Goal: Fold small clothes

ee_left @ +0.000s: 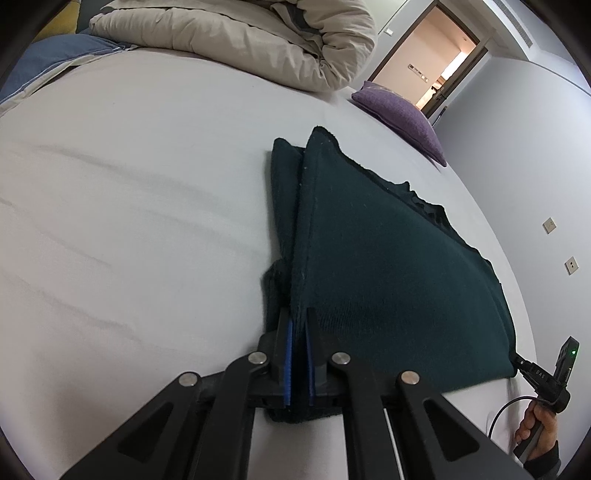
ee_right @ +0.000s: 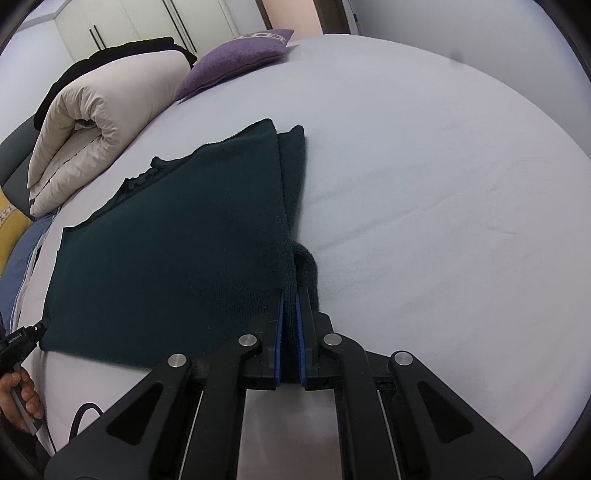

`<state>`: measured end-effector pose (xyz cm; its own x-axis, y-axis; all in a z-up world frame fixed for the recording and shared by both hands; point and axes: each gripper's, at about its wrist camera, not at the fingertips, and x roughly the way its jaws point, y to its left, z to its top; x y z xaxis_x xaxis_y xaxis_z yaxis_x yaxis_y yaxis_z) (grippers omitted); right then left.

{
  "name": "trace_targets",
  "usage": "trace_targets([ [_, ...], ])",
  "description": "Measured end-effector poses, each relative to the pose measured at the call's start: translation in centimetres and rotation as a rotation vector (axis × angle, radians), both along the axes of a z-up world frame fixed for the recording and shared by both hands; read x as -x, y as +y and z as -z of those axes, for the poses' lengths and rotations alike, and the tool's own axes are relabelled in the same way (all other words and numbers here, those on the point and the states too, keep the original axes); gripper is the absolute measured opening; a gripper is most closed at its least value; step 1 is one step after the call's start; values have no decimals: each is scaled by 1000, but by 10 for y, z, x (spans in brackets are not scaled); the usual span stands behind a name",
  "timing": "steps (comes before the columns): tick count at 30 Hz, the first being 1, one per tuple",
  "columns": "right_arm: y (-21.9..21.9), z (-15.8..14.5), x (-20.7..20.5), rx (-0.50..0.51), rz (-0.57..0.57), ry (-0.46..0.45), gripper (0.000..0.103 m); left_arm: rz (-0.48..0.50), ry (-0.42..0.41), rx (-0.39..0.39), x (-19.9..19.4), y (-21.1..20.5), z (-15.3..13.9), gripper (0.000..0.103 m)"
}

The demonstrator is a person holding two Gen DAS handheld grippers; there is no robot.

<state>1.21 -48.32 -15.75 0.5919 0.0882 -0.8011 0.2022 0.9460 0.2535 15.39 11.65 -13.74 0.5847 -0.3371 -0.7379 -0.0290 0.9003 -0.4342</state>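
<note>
A dark green knit garment (ee_left: 388, 266) lies partly folded on the white bed sheet (ee_left: 129, 221). My left gripper (ee_left: 298, 314) is shut on its near left corner, pinching the doubled edge between the blue pads. The same garment fills the left half of the right wrist view (ee_right: 177, 236). My right gripper (ee_right: 290, 291) is shut on its near right corner. Both held edges are lifted a little off the sheet. A folded strip of the garment lies under each raised side.
A rolled beige duvet (ee_left: 236, 33) lies at the head of the bed, also in the right wrist view (ee_right: 99, 118). A purple cushion (ee_left: 402, 114) sits near the bed's far edge. An open doorway (ee_left: 439, 62) is beyond. The right gripper's handle (ee_left: 550, 376) shows at lower right.
</note>
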Motion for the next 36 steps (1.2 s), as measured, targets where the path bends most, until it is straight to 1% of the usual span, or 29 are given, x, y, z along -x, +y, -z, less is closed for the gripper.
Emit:
trace_targets([
  [15, -2, 1, -2, -16, 21, -3, 5, 4, 1, -7, 3, -3, 3, 8],
  [16, -2, 2, -2, -18, 19, 0, 5, 2, 4, -4, 3, -3, 4, 10],
  [18, -3, 2, -1, -42, 10, 7, 6, -10, 10, 24, 6, 0, 2, 11],
  [20, -7, -5, 4, -73, 19, 1, 8, -33, 10, 39, 11, 3, -7, 14],
  [21, -8, -11, 9, -74, 46, -3, 12, -40, -9, 28, 15, 4, -15, 19],
  [22, -12, -21, 15, -66, 74, -25, 17, -47, -35, 11, 18, 3, -25, 26],
  [23, -14, -30, 19, -59, 90, -47, 18, -48, -67, -4, 19, 1, -36, 29],
  [25, -16, -49, 21, -70, 107, -97, 24, -32, -104, -31, 12, -10, -53, 40],
  [26, -13, -58, 14, -95, 95, -118, 26, -11, -128, -40, 3, -20, -62, 42],
  [27, -8, -65, 5, -116, 69, -128, 31, 2, -144, -51, -6, -28, -67, 46],
  [28, 0, -71, -8, -137, 37, -136, 36, 13, -155, -67, -16, -38, -71, 48],
  [29, 11, -76, -25, -167, 2, -151, 40, 29, -161, -83, -31, -51, -73, 48],
  [30, 20, -79, -39, -203, -24, -168, 47, 45, -159, -88, -43, -60, -73, 49],
  [31, 29, -79, -55, -245, -51, -178, 50, 68, -149, -97, -58, -73, -71, 49],
  [34, 64, -68, -111, -337, -115, -135, 51, 101, -142, -136, -90, -99, -67, 49],
  [36, 87, -51, -146, -449, -180, -105, 51, 120, -146, -188, -106, -116, -64, 49],
])
